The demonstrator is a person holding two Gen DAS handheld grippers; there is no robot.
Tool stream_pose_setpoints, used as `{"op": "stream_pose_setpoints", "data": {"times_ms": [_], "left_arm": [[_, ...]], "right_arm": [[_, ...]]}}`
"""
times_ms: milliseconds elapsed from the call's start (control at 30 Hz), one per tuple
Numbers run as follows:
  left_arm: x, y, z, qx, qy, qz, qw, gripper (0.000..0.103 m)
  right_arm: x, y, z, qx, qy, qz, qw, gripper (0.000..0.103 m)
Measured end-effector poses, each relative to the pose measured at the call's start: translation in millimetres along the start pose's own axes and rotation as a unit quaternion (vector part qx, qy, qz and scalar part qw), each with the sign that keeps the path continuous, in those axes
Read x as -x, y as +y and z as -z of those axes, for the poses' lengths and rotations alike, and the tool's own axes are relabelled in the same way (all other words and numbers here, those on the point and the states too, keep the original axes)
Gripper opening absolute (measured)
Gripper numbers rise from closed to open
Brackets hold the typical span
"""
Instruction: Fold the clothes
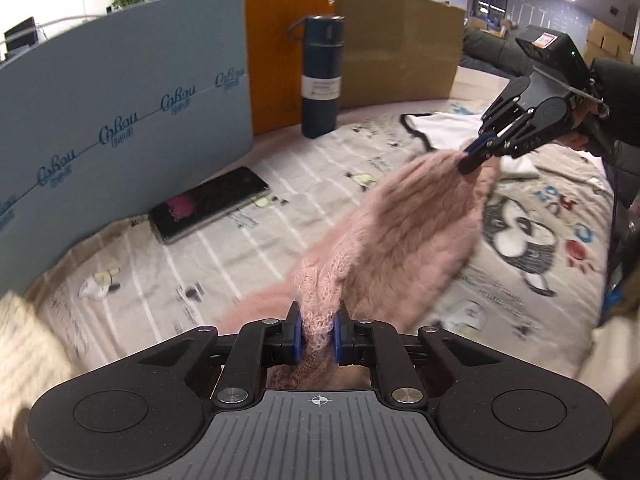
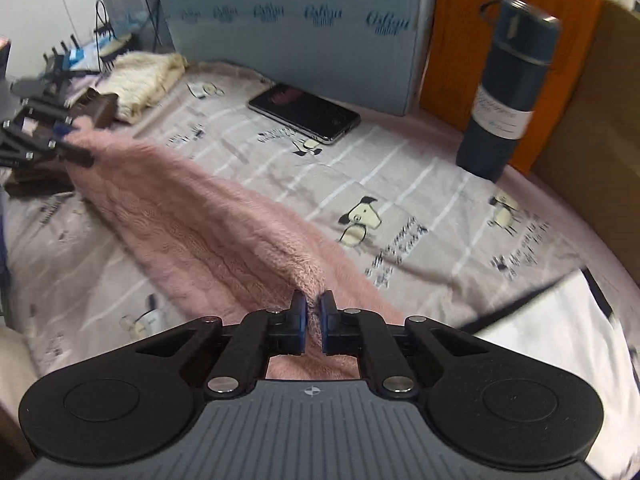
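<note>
A fluffy pink knitted sweater [image 1: 404, 232] hangs stretched between both grippers above the cartoon-print sheet [image 1: 200, 264]. My left gripper [image 1: 317, 336] is shut on one bunched edge of it. My right gripper [image 2: 313, 316] is shut on the other edge, and it also shows in the left wrist view [image 1: 476, 156] at the far right. The sweater [image 2: 192, 216] runs diagonally in the right wrist view up to the left gripper [image 2: 72, 144] at the left edge.
A dark blue flask [image 1: 322, 76] stands by the orange and blue boards [image 1: 120, 92]. A black phone [image 1: 208, 204] lies near the boards. A white garment with dark trim [image 2: 560, 340] lies at the right. A cream knit [image 2: 140, 80] and brown items lie at the far left.
</note>
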State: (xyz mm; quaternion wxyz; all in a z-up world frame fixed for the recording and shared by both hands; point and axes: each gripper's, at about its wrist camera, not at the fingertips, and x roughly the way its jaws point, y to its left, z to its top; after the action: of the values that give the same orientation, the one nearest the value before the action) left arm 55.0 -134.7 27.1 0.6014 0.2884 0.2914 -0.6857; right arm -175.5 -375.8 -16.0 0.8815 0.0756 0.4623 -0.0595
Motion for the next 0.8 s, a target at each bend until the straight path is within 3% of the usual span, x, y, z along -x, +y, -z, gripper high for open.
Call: {"op": "stream_pose_setpoints", "data": {"times_ms": [133, 200, 500, 567, 600, 700, 733, 800], "left_arm": [[17.0, -29.5, 32.0, 0.032, 0.024, 0.014, 0.9991, 0.012], [14.9, -41.6, 49.0, 0.049, 0.045, 0.022, 0.9976, 0.012], [-21.0, -67.4, 101.3, 0.054, 0.129, 0.011, 0.9901, 0.013], [-18.4, -65.2, 101.9, 0.063, 0.135, 0.013, 0.9888, 0.02], [-13.8, -62.0, 99.9, 0.072, 0.135, 0.022, 0.988, 0.022], [6.0, -46.0, 88.9, 0.101, 0.115, 0.042, 0.9873, 0.048], [13.0, -36.9, 82.8, 0.114, 0.099, 0.039, 0.9878, 0.057], [20.4, -13.5, 70.9, 0.149, 0.055, 0.016, 0.9871, 0.061]], "right_arm": [[29.7, 25.4, 33.3, -0.009, 0.003, 0.008, 1.0, 0.006], [31.8, 37.2, 54.1, -0.018, 0.024, 0.004, 1.0, 0.006], [-8.2, 67.4, 138.0, -0.111, 0.105, -0.015, 0.988, 0.003], [-2.6, 65.7, 145.3, -0.133, 0.102, -0.009, 0.986, 0.005], [3.3, 61.8, 146.1, -0.145, 0.093, -0.004, 0.985, 0.011], [29.6, 42.7, 149.4, -0.183, 0.045, 0.034, 0.982, 0.043], [36.4, 33.8, 148.6, -0.196, 0.028, 0.053, 0.979, 0.043], [46.6, 14.8, 145.0, -0.225, -0.007, 0.091, 0.97, 0.043]]}}
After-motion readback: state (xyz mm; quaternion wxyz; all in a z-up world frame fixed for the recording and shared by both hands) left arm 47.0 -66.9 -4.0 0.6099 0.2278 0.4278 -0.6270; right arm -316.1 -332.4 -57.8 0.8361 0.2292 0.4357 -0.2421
